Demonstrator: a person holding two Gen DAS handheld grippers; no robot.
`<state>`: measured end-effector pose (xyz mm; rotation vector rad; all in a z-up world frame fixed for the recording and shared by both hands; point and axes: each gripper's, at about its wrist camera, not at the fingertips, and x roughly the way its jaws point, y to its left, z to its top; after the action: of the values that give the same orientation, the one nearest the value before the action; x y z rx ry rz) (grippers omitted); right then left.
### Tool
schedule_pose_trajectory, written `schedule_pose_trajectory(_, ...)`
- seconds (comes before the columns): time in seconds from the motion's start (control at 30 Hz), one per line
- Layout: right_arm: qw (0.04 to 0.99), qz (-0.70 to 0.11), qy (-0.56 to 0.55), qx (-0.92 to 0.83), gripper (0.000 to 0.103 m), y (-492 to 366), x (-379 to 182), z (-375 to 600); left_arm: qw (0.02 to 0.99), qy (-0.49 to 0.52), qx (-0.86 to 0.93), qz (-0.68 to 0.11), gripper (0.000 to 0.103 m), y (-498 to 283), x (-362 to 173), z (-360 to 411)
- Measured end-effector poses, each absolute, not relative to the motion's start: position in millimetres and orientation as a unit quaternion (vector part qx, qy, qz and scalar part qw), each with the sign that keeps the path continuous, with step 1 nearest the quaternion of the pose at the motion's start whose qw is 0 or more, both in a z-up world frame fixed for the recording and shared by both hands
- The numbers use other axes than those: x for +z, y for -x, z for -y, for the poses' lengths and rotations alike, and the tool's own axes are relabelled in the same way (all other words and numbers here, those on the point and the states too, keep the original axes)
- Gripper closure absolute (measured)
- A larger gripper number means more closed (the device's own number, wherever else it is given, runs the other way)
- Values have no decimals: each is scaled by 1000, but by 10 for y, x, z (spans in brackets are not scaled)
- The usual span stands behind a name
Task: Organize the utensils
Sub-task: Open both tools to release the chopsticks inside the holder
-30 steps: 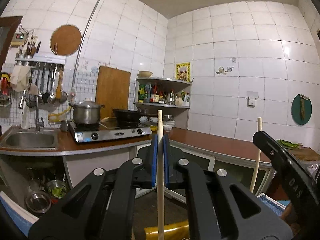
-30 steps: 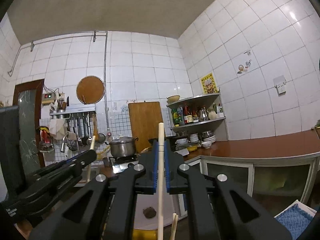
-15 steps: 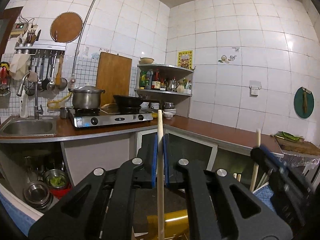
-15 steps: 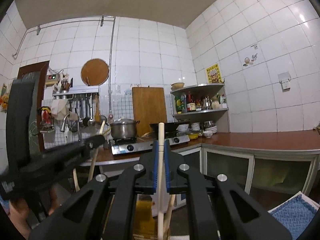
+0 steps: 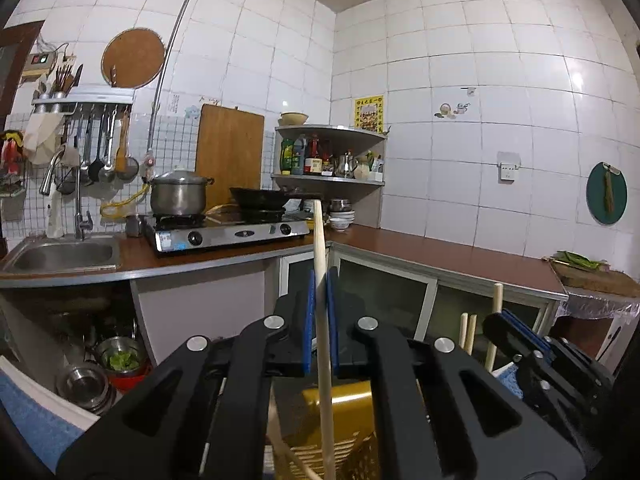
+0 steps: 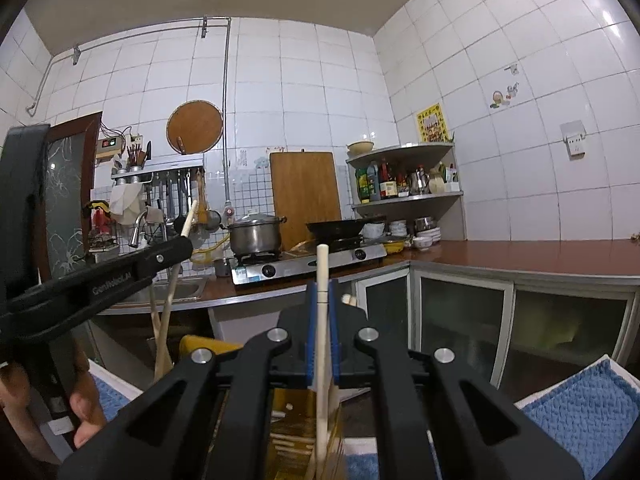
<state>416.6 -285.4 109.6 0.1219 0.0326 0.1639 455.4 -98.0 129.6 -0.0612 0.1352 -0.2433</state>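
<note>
My left gripper (image 5: 320, 304) is shut on a thin wooden utensil handle (image 5: 318, 240) that stands upright, its lower end reaching down into a yellow slotted holder (image 5: 344, 400). My right gripper (image 6: 322, 312) is shut on a second upright wooden handle (image 6: 322, 264), also over the yellow holder (image 6: 200, 346). Each view shows the other tool: the right gripper (image 5: 500, 326) at the lower right with its handle (image 5: 497, 296), the left gripper (image 6: 180, 246) at the left with its stick (image 6: 172, 292). More wooden handles (image 5: 466, 332) stand in the holder.
Blue mats (image 6: 580, 412) lie on white trays at both sides. A hand (image 6: 84, 412) grips the left tool. Behind are a red-brown L-shaped counter (image 5: 440, 248), a sink (image 5: 64, 254), a gas stove (image 5: 228, 234) with pot and pan, and a corner shelf (image 5: 332, 178).
Both grippers have sunk with their wooden handles toward the yellow holder. The kitchen has risen in both views, and the holder shows more below the jaws.
</note>
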Motion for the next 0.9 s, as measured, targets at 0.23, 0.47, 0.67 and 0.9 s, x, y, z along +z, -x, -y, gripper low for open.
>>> schedule_pose_trajectory(0.23, 994, -39, -43, 88, 97, -4110, 1014, 2809, 988, 43, -115, -92, 98, -4553, 1219, 887)
schedule_pose_trajectory(0.47, 992, -80, -41, 94, 96, -4063, 905, 2792, 985, 33, -101, -134, 97, -4476, 1138, 776)
schedule_pose_trajectory(0.67, 989, -111, -38, 89, 67, -3920, 889, 2852, 982, 34, -85, -168, 63, -4284, 1022, 610)
schedule_pose_trajectory(0.9, 986, -133, -55, 81, 62, -3528, 893, 3000, 979, 36, -60, -192, 35, -3854, 947, 326)
